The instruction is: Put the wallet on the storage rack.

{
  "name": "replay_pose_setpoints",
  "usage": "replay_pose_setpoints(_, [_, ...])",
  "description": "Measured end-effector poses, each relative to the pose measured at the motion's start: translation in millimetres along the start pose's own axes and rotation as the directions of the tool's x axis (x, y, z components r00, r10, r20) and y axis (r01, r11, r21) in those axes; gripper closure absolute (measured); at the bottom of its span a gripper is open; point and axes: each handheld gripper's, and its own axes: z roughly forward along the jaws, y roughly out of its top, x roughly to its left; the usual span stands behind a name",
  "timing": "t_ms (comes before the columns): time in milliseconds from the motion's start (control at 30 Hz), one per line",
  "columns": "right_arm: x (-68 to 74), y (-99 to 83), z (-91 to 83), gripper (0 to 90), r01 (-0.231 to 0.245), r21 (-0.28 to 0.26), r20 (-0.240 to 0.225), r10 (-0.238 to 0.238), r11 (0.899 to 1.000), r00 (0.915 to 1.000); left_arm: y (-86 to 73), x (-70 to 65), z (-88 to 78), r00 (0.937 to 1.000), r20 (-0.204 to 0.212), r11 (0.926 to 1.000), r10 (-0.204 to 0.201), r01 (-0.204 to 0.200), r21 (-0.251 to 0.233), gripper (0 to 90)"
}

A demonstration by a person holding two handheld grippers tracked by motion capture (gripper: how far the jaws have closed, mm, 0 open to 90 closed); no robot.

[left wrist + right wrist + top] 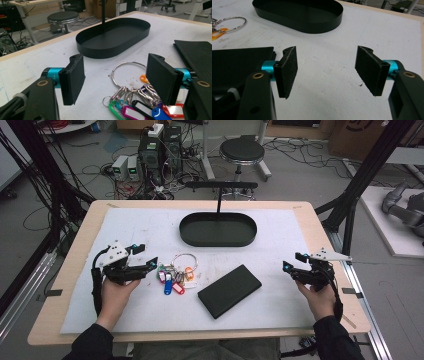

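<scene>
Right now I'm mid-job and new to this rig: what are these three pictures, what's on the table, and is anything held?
A person holds a two-jaw gripper in each hand. The high view looks down on the table; the other two look along each gripper's own jaws. The left gripper stands open beside the bunch of keys, whose ring lies between its jaws in the left gripper view, ungripped. The right gripper is open over bare surface. A flat black case lies in the middle, an oval black tray behind. Nothing is held.
</scene>
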Motion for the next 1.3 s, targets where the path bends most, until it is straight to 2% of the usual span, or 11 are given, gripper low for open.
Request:
replay_pose_setpoints(200, [0.3,0.0,2.1,35.3,0.011,0.009,0.005,-0.011,1.000,0.9999,0.9,-1.4,1.8,0.9999,0.009,1.0000,0.005,-0.005,0.003,32.7])
replay_pose_setpoints(300, [0.2,-0.1,1.9,35.3,0.012,0.007,0.005,-0.012,1.000,0.9999,1.6,-2.4,2.9,0.9999,-0.002,0.9999,0.011,-0.011,0.005,33.1])
replay_pose_setpoints(433, [-0.2,-0.4,1.4,35.3,0.009,0.007,0.008,-0.009,1.000,0.9999,1.6,-2.2,6.6,0.9997,-0.015,0.9998,-0.018,0.018,-0.002,33.0])
replay_pose_setpoints(467, [-0.6,-0.5,1.3,35.3,0.010,0.006,0.009,-0.010,1.000,0.9999,2.2,-1.2,8.2,0.9988,-0.012,0.9988,-0.048,0.048,-0.010,33.0])
replay_pose_setpoints(500, [-0.9,-0.7,1.3,35.3,0.008,0.007,0.011,-0.008,1.000,0.9999,2.7,-1.0,9.0,0.9983,-0.008,0.9984,-0.057,0.057,-0.008,33.0])
replay_pose_setpoints(733, [-3.2,-2.4,-0.1,35.3,0.006,0.009,0.022,-0.006,1.000,0.9997,5.5,0.5,19.1,0.9983,-0.004,0.9983,-0.058,0.058,0.010,38.6])
replay_pose_setpoints(1000, [-4.0,-3.4,0.6,35.3,0.005,0.018,0.027,-0.005,1.000,0.9996,6.3,4.0,38.5,0.9943,0.022,0.9926,-0.105,0.103,0.064,44.4])
replay_pose_setpoints(1067, [-4.0,-3.9,0.5,35.3,0.007,0.019,0.025,-0.007,1.000,0.9996,6.8,4.2,48.7,0.9916,0.034,0.9871,-0.125,0.120,0.105,46.3])
replay_pose_setpoints(1133, [-3.8,-4.4,0.2,35.3,0.004,0.024,0.028,-0.005,1.000,0.9996,7.2,3.9,51.1,0.9908,0.040,0.9861,-0.130,0.125,0.110,47.1])
replay_pose_setpoints(1200, [-4.3,-5.1,-0.2,35.3,0.008,0.025,0.029,-0.009,1.000,0.9995,9.5,1.4,60.5,0.9902,0.052,0.9809,-0.130,0.121,0.152,49.0])
replay_pose_setpoints(1300, [-5.2,-6.1,-0.6,35.3,0.006,0.025,0.031,-0.007,1.000,0.9995,12.6,-0.1,68.1,0.9910,0.052,0.9760,-0.123,0.112,0.187,53.3])
